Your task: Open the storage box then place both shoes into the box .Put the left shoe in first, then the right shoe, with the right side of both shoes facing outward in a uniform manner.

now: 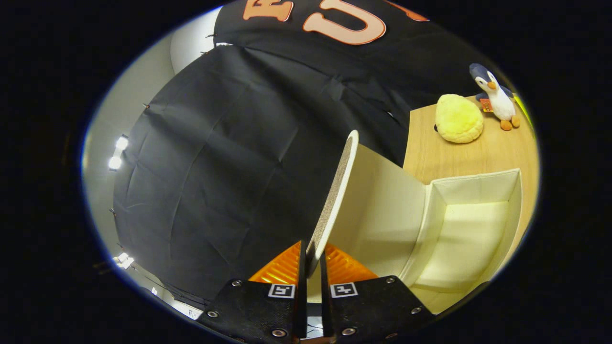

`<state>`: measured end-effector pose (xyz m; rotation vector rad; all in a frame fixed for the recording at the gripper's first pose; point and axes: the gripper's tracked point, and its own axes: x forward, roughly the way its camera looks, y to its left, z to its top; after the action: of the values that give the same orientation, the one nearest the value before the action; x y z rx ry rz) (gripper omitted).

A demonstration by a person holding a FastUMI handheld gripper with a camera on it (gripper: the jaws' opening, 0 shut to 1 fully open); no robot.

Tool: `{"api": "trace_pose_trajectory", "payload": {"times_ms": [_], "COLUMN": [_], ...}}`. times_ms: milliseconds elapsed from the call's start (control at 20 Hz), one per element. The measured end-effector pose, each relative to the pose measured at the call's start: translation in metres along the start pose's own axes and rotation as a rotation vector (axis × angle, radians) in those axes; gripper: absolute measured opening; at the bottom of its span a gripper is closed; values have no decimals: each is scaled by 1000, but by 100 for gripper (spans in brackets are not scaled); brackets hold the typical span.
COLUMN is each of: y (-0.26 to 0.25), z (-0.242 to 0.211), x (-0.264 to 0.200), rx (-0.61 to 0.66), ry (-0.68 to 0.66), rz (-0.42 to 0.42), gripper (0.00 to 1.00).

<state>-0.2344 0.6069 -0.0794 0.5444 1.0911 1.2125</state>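
Black cloth wall behind a wooden bench point(420, 153). Gripper point(313, 267) clenched on the edge of the storage box point(468, 229) lid point(337, 191), lid raised upright, box open beside it. Yellow plush point(459, 118) and toy penguin point(497, 98) beyond.

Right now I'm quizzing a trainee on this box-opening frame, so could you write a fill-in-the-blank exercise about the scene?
1. The tongs are shut on the edge of the cream fabric storage box's ____, holding it raised.
2. The inside of the cream fabric storage box is ____.
3. On the light wooden table beyond the box, a fluffy yellow plush lies beside a plush ____.

Missing words: lid; empty; penguin
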Motion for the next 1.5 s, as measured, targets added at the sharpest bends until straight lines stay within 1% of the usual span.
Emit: {"api": "trace_pose_trajectory", "payload": {"times_ms": [50, 200, 250, 300, 350, 400, 500, 550, 600, 700, 900, 1000, 1100, 1150, 1250, 1350, 1500], "y": [2, -6, -12, -17, -20, -26, -39, -49, -61, -91, -156, -197, -243, -263, -290, -314, -348], "z": [-2, -4, -1, 1, 4, 8, 15, 18, 18, 16, 15, 11, 4, 0, -18, -37, -76], "x": [3, 2, -1, -4, -9, -14, -32, -41, -52, -74, -123, -150, -175, -187, -216, -238, -261], "rx": [-11, -27, -39, -43, -38, -34, -47, -60, -73, -103, -131, -152, -163, -162, -149, -125, -81], "ry": [6, 8, 0, -4, -11, -25, -59, -74, -88, -112, -173, -193, -182, -175, -159, -146, -84], "rz": [-14, -56, -77, -88, -88, -91, -120, -149, -183, -260, -424, -540, -667, -717, -791, -853, -911], "gripper": [14, 28, 31, 38, 41, 50, 63, 68, 80, 91, 95, 95, 96, 96, 96, 93, 87]}}
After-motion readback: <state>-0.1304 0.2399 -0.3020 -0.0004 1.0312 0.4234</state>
